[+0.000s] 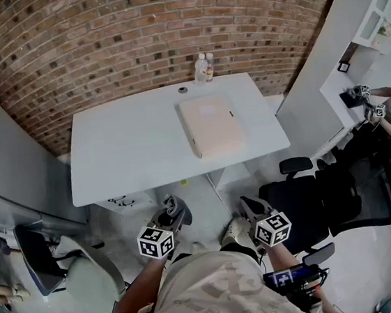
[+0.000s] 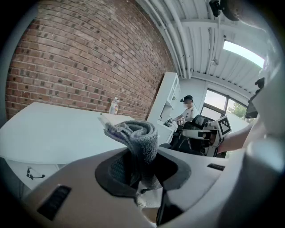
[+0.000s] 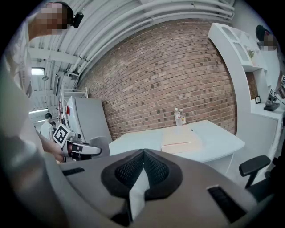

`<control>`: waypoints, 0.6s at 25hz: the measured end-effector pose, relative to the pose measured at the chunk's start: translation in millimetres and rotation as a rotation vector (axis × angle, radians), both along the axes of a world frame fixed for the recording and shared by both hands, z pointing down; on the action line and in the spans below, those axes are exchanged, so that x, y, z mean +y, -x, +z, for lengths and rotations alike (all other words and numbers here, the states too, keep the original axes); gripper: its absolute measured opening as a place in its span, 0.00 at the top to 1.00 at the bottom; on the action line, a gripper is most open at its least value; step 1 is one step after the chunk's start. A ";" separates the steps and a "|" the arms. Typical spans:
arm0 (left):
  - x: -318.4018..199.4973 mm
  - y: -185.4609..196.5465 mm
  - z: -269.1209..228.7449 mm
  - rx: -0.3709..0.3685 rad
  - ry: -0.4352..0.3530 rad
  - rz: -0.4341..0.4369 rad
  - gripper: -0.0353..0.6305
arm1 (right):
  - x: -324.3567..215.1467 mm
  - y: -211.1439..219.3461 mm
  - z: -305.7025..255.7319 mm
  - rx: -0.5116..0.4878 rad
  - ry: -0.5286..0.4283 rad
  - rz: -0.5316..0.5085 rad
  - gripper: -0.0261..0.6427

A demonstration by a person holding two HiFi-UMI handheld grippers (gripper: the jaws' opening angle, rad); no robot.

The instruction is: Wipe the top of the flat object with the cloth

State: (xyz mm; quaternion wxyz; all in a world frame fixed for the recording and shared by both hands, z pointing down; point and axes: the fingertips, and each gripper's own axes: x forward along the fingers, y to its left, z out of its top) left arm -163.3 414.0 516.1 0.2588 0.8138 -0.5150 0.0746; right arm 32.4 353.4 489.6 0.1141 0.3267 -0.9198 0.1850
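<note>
Grey ribbed cloth [image 2: 136, 138] is sitting pinched between the jaws of your left gripper [image 2: 141, 171]. The pads are pressing on its lower part, and its rolled upper end is standing up above the jaw tips. You are holding your right gripper [image 3: 143, 168] with its jaws pressed together and nothing between them. Both grippers are hanging low in front of your body, side by side and apart from each other, short of the near edge of the white table [image 1: 125, 153] and clear of it. The flat object [image 1: 211, 124], a pale beige slab with a small dark mark near its right edge, is lying flat on the table top, right of centre and toward the far side, well apart from both grippers and from the cloth. Two clear bottles [image 1: 203, 67] are standing upright at the far edge of the table, just beyond the flat object, and a small round dark item [image 1: 183, 89] is lying to their left. A red-brown brick wall [image 1: 133, 40] is running behind the table. A black office chair [image 1: 305, 199] is standing on the floor to your right, near the right gripper.
</note>
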 end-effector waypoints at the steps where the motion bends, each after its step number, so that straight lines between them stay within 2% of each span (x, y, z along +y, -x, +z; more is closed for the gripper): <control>1: -2.3 -1.1 -0.1 -0.002 -0.003 -0.001 0.78 | -0.7 -0.2 0.7 0.014 -0.010 -0.008 0.93; 4: -6.8 -7.8 -0.5 -0.003 -0.011 0.006 0.78 | -0.3 -1.8 1.2 0.037 -0.031 -0.026 0.93; 10: -9.2 -21.6 -4.6 -0.007 -0.019 0.049 0.78 | 3.2 -2.1 -1.9 0.021 -0.034 -0.028 0.93; 15: -5.3 -30.2 -1.0 -0.010 -0.009 0.071 0.78 | 4.3 -13.5 -1.6 -0.004 -0.025 0.026 0.93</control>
